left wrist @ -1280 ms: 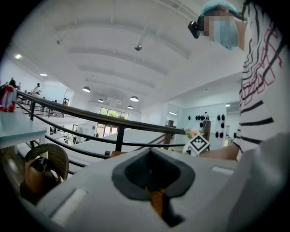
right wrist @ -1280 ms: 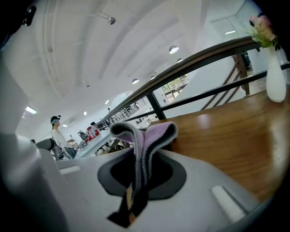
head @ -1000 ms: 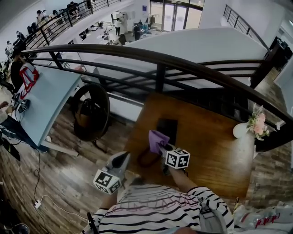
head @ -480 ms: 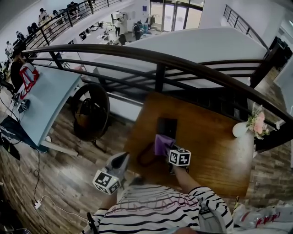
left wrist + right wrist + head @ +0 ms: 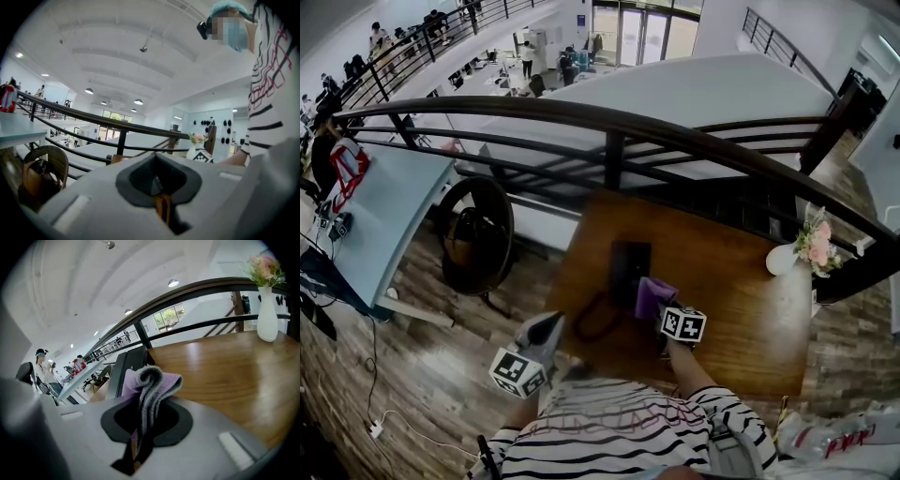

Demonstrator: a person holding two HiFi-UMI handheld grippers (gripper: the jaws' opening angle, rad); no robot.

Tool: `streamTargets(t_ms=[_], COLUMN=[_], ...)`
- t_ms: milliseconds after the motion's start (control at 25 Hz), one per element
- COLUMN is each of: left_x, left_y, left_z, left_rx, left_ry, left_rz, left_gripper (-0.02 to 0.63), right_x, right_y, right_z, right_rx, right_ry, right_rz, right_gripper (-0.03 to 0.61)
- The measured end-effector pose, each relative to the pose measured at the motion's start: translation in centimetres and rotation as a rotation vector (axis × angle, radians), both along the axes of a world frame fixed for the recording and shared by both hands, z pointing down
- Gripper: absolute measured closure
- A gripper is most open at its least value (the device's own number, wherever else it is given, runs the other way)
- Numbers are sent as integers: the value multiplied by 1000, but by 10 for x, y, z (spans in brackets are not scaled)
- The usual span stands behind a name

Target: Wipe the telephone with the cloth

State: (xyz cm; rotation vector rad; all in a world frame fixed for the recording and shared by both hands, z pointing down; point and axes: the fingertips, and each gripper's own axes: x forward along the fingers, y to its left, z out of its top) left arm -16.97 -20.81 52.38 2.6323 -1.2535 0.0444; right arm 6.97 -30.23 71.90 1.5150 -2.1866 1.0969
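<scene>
A black telephone (image 5: 628,265) lies on the brown wooden table (image 5: 741,309), with its dark coiled cord (image 5: 592,322) looping toward the near left edge. My right gripper (image 5: 662,309) is shut on a folded purple cloth (image 5: 652,296), which sits at the telephone's near right corner. In the right gripper view the cloth (image 5: 151,379) bulges out of the shut right gripper (image 5: 138,430), and the telephone (image 5: 125,367) lies just beyond it on the left. My left gripper (image 5: 544,330) hangs off the table's near left edge; it (image 5: 161,208) is shut and holds nothing.
A white vase with pink flowers (image 5: 802,248) stands at the table's right edge, and it (image 5: 266,305) also shows in the right gripper view. A dark curved railing (image 5: 619,127) runs behind the table. A round wicker chair (image 5: 478,239) stands on the left.
My right gripper has carried the cloth rightward along the telephone's near end, from its left side to its right corner. The left gripper has stayed put.
</scene>
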Motion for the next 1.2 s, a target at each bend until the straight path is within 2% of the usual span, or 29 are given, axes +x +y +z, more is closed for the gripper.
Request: streamTargets(t_ms=[200, 400, 800, 1200], left_x=[3, 11, 48, 74], left_y=[3, 10, 34, 70], left_z=[-2, -6, -7, -1], left_rx=[8, 16, 29, 30], left_ry=[3, 8, 27, 45], left_rz=[-2, -10, 10, 3], left_gripper=[612, 612, 612, 612], right_x=[-1, 0, 6, 24], right_y=[6, 13, 64, 130], right_z=[-11, -42, -112, -137], right_rx=[19, 87, 228, 254], right_ry=[-37, -94, -193, -278], right_rz=[4, -9, -113, -135], right_gripper=[541, 541, 541, 540])
